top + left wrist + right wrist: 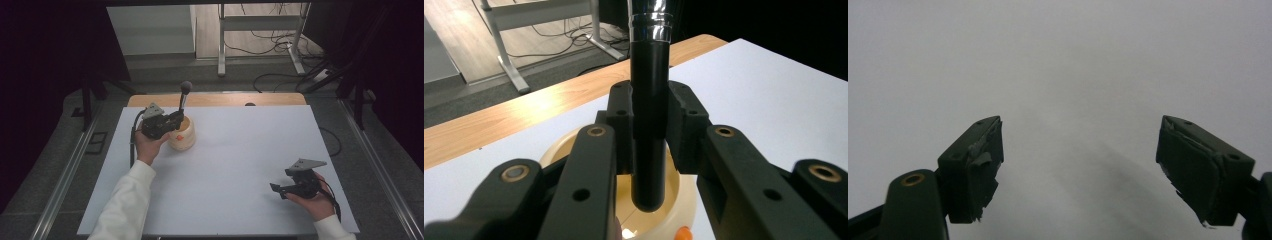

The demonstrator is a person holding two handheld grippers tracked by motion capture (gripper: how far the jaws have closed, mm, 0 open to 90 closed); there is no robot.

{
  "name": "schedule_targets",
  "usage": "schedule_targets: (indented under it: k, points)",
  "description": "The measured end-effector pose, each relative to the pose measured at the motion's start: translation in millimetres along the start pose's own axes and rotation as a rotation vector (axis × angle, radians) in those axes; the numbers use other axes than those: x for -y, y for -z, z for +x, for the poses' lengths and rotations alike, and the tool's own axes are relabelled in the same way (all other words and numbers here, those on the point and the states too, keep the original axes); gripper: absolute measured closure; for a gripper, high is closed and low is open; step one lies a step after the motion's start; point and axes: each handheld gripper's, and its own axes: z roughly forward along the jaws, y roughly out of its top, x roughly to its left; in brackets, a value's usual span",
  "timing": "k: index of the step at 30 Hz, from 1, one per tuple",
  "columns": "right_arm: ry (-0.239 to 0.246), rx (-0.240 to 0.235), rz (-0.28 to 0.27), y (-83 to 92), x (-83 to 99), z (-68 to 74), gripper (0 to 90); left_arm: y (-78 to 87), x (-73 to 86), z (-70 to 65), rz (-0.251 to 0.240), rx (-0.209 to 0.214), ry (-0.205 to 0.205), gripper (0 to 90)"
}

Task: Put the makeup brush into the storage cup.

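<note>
Microphone held upright over a cream bowl near the table's far left edge.

In the left gripper view we see the left gripper (650,125) clamping the black, silver-banded microphone (649,100), its butt hanging inside the round cream bowl (674,207); from above we see its grey ball head, and the right gripper (280,189) gaping empty near the white table (240,150) front right corner.
</note>
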Motion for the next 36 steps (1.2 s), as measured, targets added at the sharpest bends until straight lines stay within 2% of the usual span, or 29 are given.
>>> schedule_targets:
  k: [18,36]
  points:
    - [-0.001,0.001,0.002,-0.5,0.4,-0.2,19.8,-12.4,8.6,10.9,0.017,-0.016,0.039,74.7]
    - [0.006,0.005,0.007,-0.6,0.6,-0.5,19.8,-18.1,18.2,15.2,0.026,-0.008,0.048,74.6]
